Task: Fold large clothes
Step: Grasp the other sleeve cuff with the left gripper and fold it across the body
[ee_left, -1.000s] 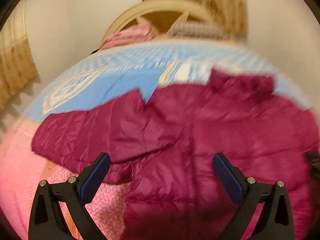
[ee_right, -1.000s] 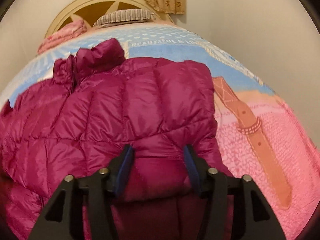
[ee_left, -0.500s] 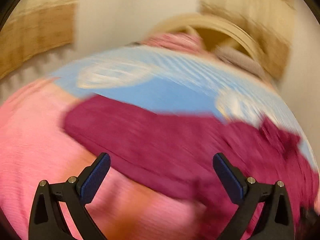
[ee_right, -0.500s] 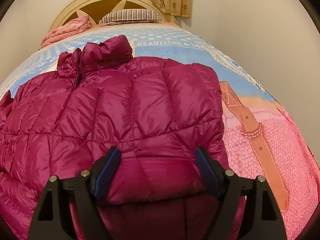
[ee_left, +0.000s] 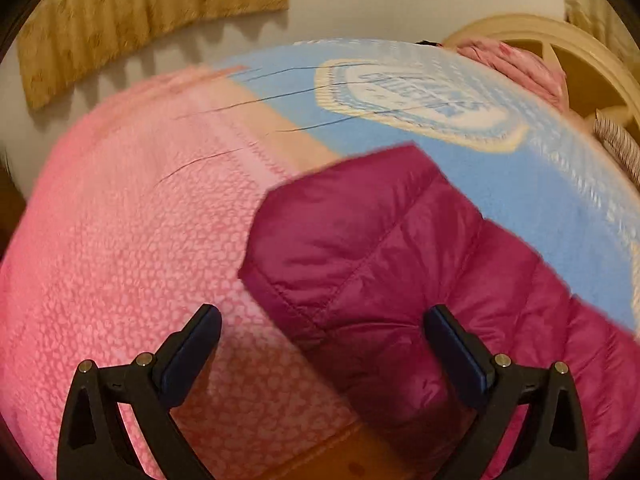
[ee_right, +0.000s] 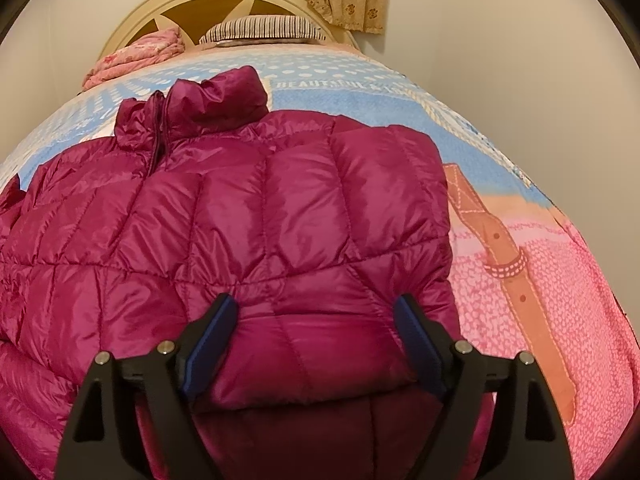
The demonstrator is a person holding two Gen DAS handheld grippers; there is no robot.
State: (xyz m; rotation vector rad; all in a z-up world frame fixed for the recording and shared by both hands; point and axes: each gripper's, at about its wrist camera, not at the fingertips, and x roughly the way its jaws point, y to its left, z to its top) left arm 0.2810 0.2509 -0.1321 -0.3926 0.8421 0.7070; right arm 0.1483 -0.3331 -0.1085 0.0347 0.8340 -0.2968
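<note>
While the jacket (ee_left: 400,280) lies spread on the blanket (ee_left: 120,260), the left wrist view lists: left gripper (ee_left: 320,352), jaws wide apart and nothing between the pads, hanging over the sleeve end (ee_left: 332,232), which lies flat and sticks out past the body onto the pink part of the blanket. Risk, as a judgement: the picture is smeared, the shell looks slick and puffy, and a pinch taken too shallow could catch only the top skin and slip, or dig down and drag the blanket up with it. Right wrist view: right gripper (ee_right: 316,340), jaws opening, the folded-over sleeve cuff (ee_right: 316,360) between them but the pads apparently clear of it; jacket (ee_right: 240,220) front up, collar (ee_right: 208,108) toward the headboard (ee_right: 132,28), folded sleeve resting on the chest. Risk: the fill is springy, so the released sleeve may creep or flop open; a finger lifting away could snag the cuff and undo the fold.
</note>
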